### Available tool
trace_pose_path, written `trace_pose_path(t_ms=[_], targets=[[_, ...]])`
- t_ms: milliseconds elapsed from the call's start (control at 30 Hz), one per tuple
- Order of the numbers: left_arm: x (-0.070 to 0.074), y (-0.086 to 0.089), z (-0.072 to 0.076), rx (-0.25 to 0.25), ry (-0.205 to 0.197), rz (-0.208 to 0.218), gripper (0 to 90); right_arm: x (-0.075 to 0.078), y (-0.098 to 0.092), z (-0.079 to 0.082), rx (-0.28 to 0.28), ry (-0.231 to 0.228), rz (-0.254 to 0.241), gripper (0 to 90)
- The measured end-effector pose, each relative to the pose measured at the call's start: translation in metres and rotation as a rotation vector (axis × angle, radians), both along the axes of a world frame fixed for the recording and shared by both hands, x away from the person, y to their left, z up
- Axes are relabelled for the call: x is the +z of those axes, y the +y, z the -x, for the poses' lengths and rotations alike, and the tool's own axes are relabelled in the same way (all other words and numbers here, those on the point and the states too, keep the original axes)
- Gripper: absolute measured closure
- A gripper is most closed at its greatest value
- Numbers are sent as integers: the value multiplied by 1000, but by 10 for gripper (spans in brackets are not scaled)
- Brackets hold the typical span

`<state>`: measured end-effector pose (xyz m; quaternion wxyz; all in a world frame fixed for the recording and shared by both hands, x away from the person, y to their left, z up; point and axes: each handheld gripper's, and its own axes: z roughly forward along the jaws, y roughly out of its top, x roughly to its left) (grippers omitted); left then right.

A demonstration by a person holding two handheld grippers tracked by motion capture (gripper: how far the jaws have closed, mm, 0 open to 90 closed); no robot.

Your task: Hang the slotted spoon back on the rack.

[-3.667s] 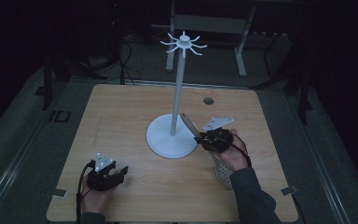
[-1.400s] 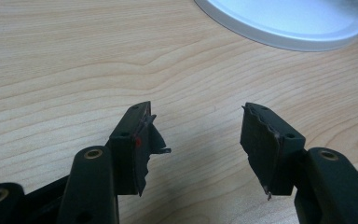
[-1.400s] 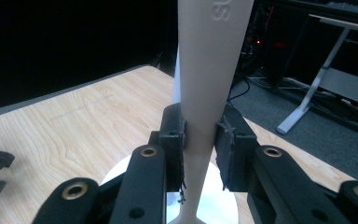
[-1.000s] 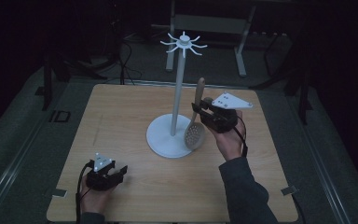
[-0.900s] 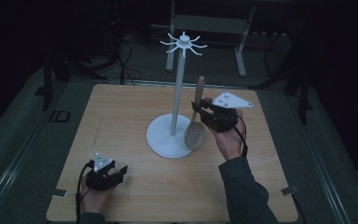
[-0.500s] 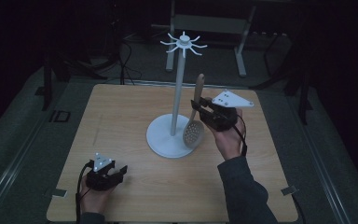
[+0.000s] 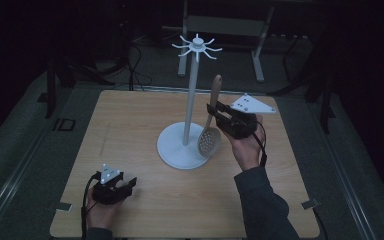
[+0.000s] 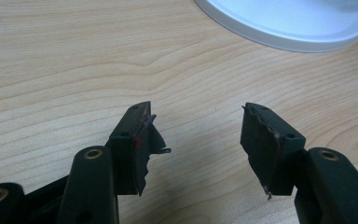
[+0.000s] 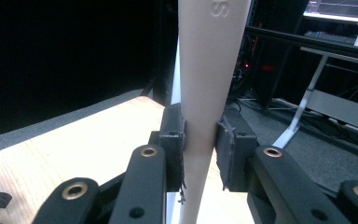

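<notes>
Low at the table's (image 7: 130, 115) front-left corner, the left gripper (image 7: 114, 186) rests on the wood, its jaws spread with nothing between them, as the left gripper view (image 8: 196, 140) confirms. Toward the middle stands the white rack (image 7: 190, 100), its round base just left of the slotted spoon (image 7: 211, 130). The spoon hangs upright in the air beside the pole, bowl down and close above the base's right edge, handle end up but well below the hooks (image 7: 198, 47). Farther right, the right gripper (image 7: 220, 116) is clenched on the spoon's handle; the right gripper view (image 9: 200, 149) has both pads pressed to the pale shaft. By the look of it, the carry to the rack is under way. Next, the spoon would need lifting to hook height and its handle end steered onto a prong, without knocking the pole.
</notes>
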<state>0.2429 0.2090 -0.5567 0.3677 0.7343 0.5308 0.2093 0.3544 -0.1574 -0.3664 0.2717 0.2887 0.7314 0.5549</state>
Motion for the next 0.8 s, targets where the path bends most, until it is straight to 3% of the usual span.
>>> trace_pose_path(t_ms=[800], targets=[[0, 0, 0, 1, 1, 0, 439, 14, 0, 5, -1, -29, -29, 738]])
